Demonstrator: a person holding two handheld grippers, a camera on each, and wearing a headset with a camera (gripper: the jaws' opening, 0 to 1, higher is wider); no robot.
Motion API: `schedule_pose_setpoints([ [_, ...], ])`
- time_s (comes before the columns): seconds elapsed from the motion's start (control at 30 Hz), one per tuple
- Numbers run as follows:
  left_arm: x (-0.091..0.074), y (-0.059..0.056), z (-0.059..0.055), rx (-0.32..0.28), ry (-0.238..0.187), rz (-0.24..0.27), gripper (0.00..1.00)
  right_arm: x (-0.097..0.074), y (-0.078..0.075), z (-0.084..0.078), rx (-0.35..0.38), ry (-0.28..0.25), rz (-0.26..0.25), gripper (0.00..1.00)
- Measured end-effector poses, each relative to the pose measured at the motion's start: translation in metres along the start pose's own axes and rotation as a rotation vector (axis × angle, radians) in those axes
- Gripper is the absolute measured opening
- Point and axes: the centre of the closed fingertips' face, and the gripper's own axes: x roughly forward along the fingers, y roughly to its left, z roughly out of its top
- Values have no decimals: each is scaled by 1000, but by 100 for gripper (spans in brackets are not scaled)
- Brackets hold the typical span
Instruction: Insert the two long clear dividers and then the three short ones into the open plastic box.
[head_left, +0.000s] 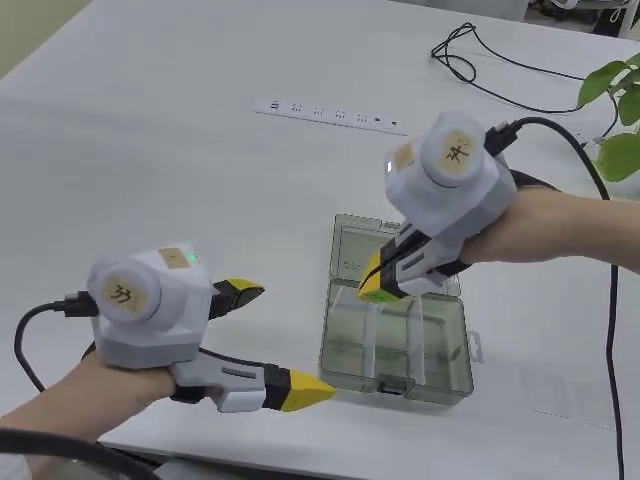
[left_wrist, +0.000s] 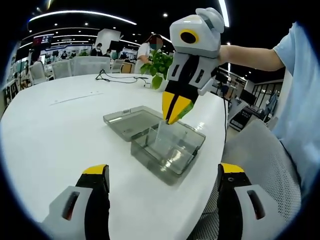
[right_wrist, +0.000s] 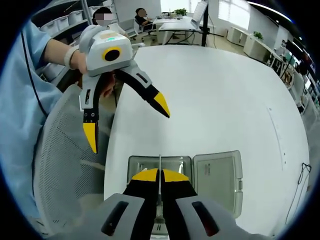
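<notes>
The right gripper (right_wrist: 160, 175) has its jaws shut tight on a thin clear divider (left_wrist: 163, 134). In the right gripper view the divider shows as one thin line sticking up between the yellow tips. The jaws hold it just over the open part of the plastic box (head_left: 345, 345), near the end where the lid (head_left: 362, 238) lies flat.

The left gripper (head_left: 290, 340) has its jaws wide apart and holds nothing. It waits just beside the box, on the person's side.

The box sits on the white surface (head_left: 200, 180). Inside it I think two long clear dividers (head_left: 371, 335) stand side by side, but clear plastic is hard to see, so I am not sure.

If that is right, the step now is putting in a short divider. I cannot tell for sure that the held piece is a short one.

The next move should be slow and straight. The divider has to stay upright, line up with its little slots, and go down until it sits on the bottom. The empty left gripper could hold the box edge so the box does not slide. Then the right jaws can let go.
</notes>
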Motion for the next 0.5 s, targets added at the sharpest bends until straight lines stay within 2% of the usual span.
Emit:
schedule_pose_setpoints([
  [0.5, 1, -1, 1, 2, -1, -4, 90, 3, -3, -7, 19, -12, -2, 2],
])
